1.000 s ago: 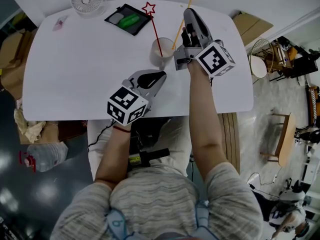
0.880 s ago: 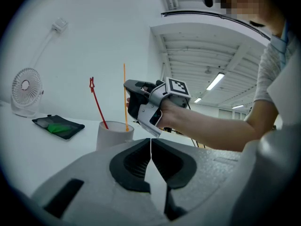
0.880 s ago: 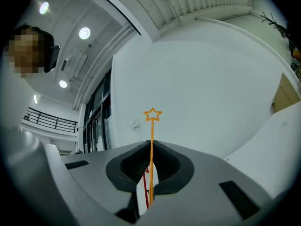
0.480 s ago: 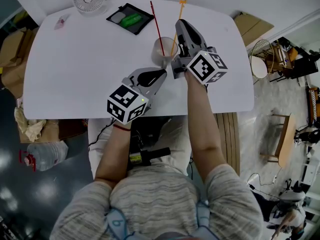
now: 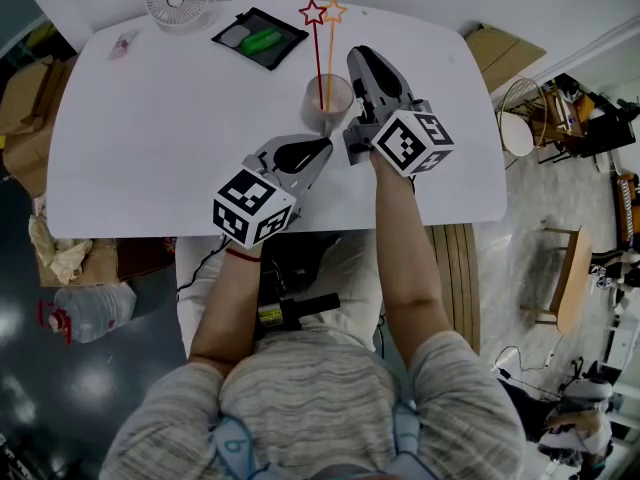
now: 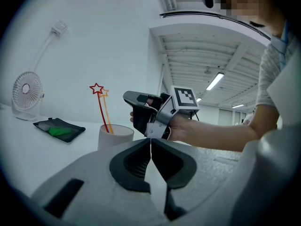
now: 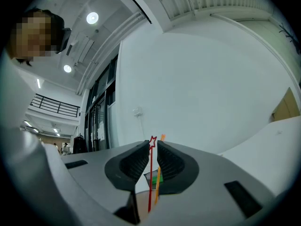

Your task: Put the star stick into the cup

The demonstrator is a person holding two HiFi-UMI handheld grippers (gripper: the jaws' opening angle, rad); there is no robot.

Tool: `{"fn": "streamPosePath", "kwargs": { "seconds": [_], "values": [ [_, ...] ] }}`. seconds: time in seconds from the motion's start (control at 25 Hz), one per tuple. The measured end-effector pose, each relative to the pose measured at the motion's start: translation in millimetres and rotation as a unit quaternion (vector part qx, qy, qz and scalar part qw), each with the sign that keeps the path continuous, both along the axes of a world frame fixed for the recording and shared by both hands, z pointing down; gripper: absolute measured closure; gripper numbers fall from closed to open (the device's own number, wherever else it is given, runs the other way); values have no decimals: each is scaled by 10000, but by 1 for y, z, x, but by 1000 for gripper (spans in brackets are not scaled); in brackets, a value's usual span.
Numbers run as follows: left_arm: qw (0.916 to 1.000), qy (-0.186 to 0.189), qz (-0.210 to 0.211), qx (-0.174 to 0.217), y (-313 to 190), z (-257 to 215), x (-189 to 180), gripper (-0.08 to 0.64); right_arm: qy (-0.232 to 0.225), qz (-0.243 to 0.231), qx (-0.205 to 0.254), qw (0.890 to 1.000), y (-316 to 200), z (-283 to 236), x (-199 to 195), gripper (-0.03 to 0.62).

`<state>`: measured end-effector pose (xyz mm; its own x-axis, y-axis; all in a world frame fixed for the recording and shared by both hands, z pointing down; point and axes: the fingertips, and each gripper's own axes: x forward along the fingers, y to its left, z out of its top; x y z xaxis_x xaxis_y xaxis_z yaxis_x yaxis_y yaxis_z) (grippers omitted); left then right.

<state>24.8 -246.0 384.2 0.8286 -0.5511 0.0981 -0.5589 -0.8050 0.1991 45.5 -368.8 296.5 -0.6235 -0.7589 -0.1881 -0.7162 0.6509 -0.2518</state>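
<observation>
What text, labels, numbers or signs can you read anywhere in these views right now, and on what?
No readable text in any view.
The marker cubes on the left gripper and right gripper: black-and-white square patterns only, no letters or digits.
The white cup: plain wall, no print.
The flat black tray with a green item: no label visible.
The small pink object: too small to tell.

1. The cup (image 5: 320, 123) is white, on a white bench (image 5: 150, 138).
2. In the cup: one red star stick (image 5: 317, 58), one orange star stick (image 5: 330, 58).
3. Behind the cup, a black tray (image 5: 288, 36) holds something green (image 5: 259, 40).
</observation>
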Motion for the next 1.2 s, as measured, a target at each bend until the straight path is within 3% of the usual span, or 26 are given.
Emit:
{"fn": "streamPosePath", "kwargs": {
  "seconds": [0.24,0.8,1.2],
  "values": [
    [10000,-13,-2,14,2,-1,1,545,-24,-2,-32,10000,8,0,4,572],
    [9995,-51,-242,173,3,-10,-9,545,501,-209,-91,9985,51,11,-2,572],
    [9988,-50,-401,268,6,-15,-16,545,715,-189,-436,9963,86,42,2,583]
  ]
}}
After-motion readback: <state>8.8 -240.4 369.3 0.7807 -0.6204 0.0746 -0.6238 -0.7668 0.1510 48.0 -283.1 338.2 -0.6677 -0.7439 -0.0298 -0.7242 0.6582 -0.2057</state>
